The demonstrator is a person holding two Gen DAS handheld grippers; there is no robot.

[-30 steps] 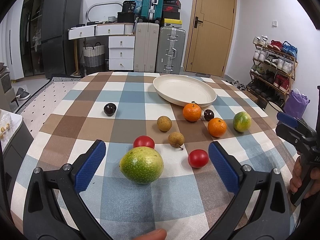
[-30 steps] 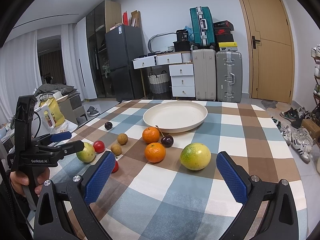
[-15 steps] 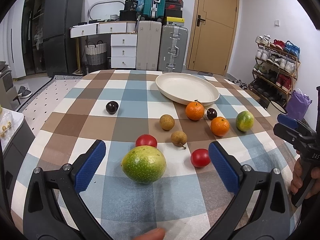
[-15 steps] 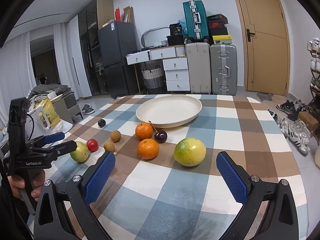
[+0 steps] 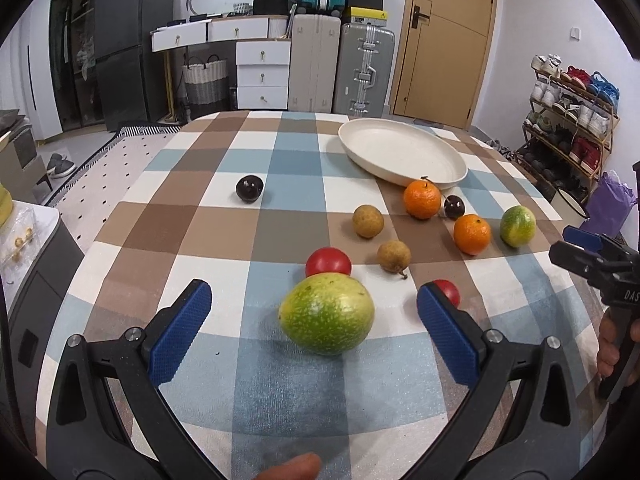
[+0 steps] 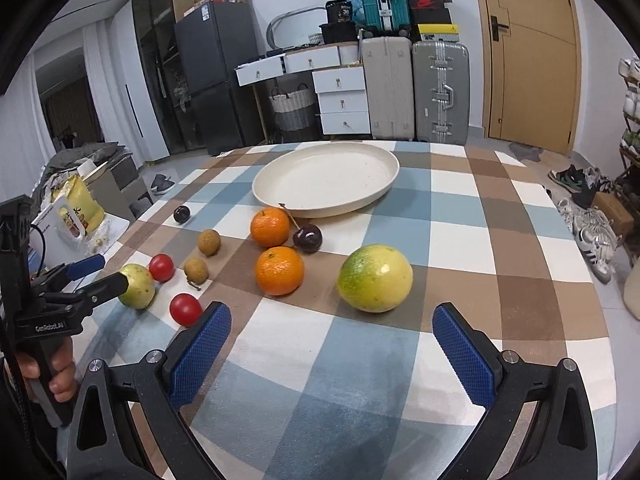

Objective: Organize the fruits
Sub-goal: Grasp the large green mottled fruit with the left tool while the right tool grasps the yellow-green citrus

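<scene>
A big green speckled fruit (image 5: 327, 313) lies just ahead of my open left gripper (image 5: 310, 322), between its blue pads without touching them. Behind it sit two red tomatoes (image 5: 328, 262) (image 5: 448, 290), two brown longans (image 5: 367, 221), two oranges (image 5: 422, 199) (image 5: 471, 233), a dark cherry (image 5: 454, 206) and a dark plum (image 5: 249, 188). A yellow-green fruit (image 6: 375, 278) rests a short way in front of my open right gripper (image 6: 332, 344). The cream plate (image 6: 384, 158) stands bare at the far side of the checked table (image 6: 460, 208).
Suitcases (image 6: 440, 92), white drawers (image 6: 342, 98) and a black fridge (image 6: 208, 80) line the far wall. A shoe rack (image 5: 572, 120) and purple bag (image 5: 610, 204) stand right of the table. A hand (image 6: 56, 372) grips the left tool's handle.
My left gripper has moved forward, so the green speckled fruit now lies closer between its pads. My right gripper has edged toward the yellow-green fruit. No fruit has moved.
</scene>
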